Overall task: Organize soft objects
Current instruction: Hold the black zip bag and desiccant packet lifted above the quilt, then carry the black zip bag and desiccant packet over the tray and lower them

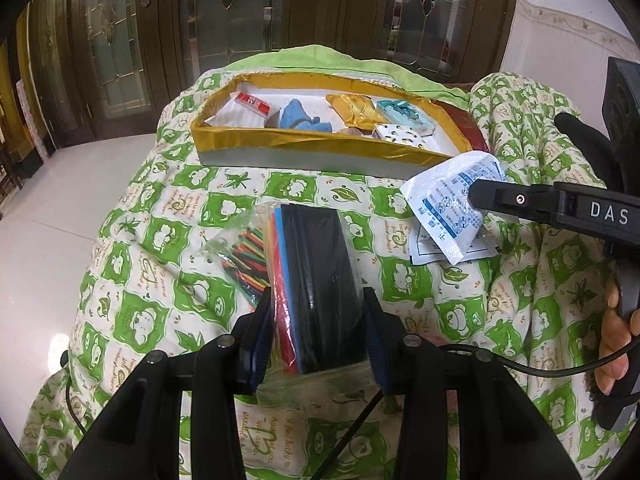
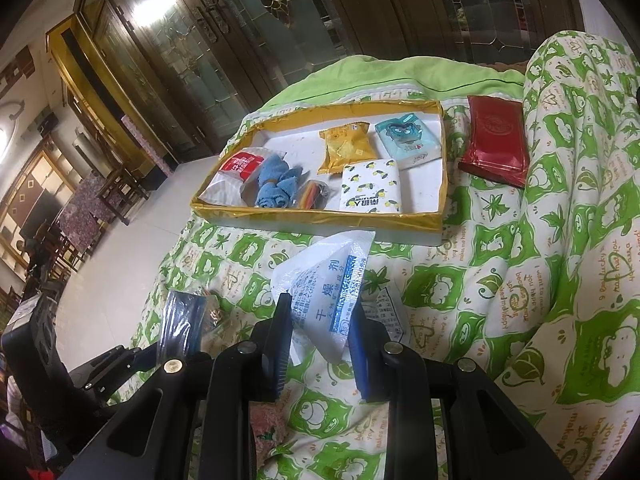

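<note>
Foam-sheet bag (image 1: 308,280) sits clamped in the left tongs (image 1: 316,340). Desiccant sachet (image 2: 324,300) is pinched by the right tongs (image 2: 320,344). Gold-edged tray (image 2: 420,222) lies beyond both.

Gold-rimmed tray (image 2: 416,222), green-patterned quilt (image 2: 500,280), red pouch (image 2: 496,148)

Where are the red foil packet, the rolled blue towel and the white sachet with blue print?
Red foil packet (image 2: 496,142): right wrist view, its middle.
Rolled blue towel (image 2: 276,184): right wrist view, centre of the roll.
White sachet with blue print (image 2: 324,292): right wrist view, printed face between the tongs.
</note>
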{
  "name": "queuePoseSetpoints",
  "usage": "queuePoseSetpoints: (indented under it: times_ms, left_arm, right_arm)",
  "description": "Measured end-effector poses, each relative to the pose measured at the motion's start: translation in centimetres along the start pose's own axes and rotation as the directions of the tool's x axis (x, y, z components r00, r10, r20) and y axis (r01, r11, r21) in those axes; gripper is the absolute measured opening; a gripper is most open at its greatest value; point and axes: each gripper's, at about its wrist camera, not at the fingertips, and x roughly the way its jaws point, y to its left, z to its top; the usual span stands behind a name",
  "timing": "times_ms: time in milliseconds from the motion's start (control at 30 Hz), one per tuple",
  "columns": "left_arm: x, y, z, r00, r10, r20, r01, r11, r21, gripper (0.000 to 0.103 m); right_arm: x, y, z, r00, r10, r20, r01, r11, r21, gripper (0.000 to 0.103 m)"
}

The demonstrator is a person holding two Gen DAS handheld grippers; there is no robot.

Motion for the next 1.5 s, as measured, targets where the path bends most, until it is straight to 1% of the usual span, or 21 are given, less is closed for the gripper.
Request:
queuePoseSetpoints:
  times_ms: [933, 1133, 1300, 1500]
  left_arm:
    - [0.3, 0.1, -0.1, 0.999, -0.053, -0.012, 0.053, 0.998, -0.018, 0.040]
    - [0.3, 0.2, 0.0, 0.998, -0.061, -0.015, 0.061, 0.998, -0.023, 0.040]
    - [0.4, 0.3, 0.1, 0.998, -0.068, -0.018, 0.067, 0.997, -0.030, 0.040]
    - [0.4, 0.4, 0.4, 0.996, -0.084, -0.023, 0.083, 0.996, -0.040, 0.040]
  right_arm:
    - [0.1, -0.1, 0.0, 1.000, 0.000, 0.003, 0.000, 1.000, 0.004, 0.028]
    - [-0.8, -0.4, 0.7, 0.999, -0.017, 0.041, 0.017, 1.000, 0.004, 0.028]
    - [-2.6, -1.2, 1.9, 0.992, -0.069, 0.108, 0.069, 0.998, 0.009, 0.028]
    - [-3.8, -2.5, 2.8, 0.985, -0.100, 0.142, 0.094, 0.994, 0.047, 0.028]
